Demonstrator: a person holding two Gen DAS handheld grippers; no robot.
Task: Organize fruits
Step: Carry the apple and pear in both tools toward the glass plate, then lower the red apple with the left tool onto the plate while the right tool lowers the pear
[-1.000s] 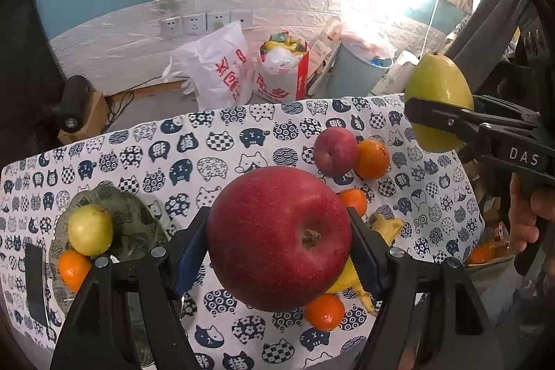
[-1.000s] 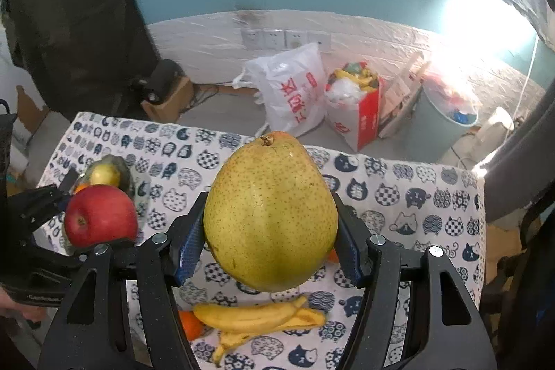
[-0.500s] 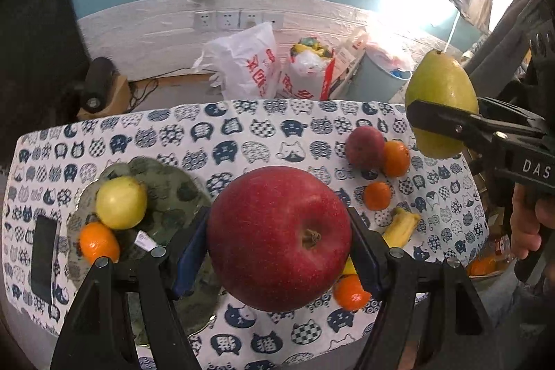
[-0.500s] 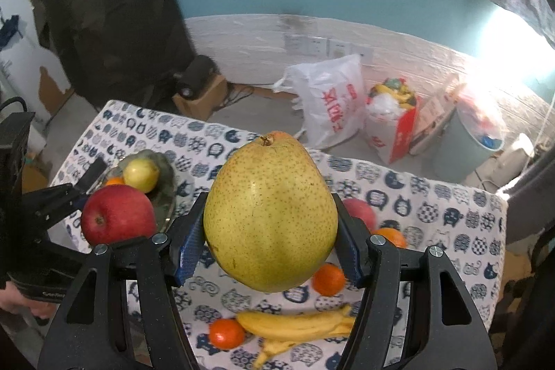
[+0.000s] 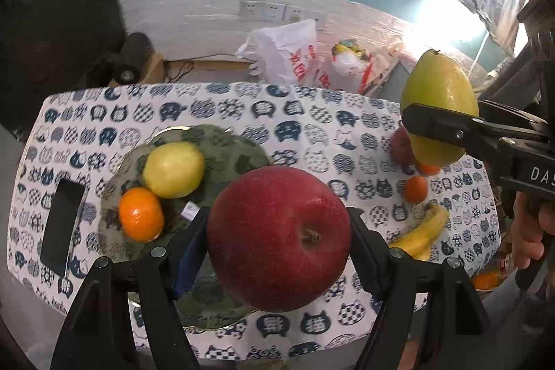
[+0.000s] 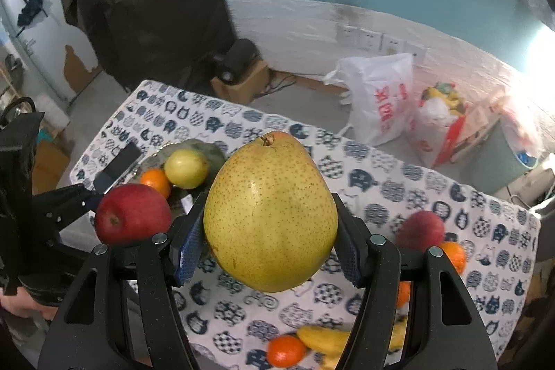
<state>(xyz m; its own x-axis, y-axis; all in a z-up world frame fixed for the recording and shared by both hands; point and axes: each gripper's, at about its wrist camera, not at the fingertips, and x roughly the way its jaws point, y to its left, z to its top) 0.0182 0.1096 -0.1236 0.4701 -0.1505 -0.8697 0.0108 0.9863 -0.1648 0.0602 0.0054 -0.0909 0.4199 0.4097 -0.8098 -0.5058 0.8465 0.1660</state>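
Both hands have swung toward the plate, which now sits mid-left in the left view instead of at its edge. The left gripper pinches a red apple; the right gripper pinches a pear. Delivery onto the plate looks close. A small pear and an orange fill the plate's left side; its right half is bare. A phone lies just left of the rim, near the table edge.
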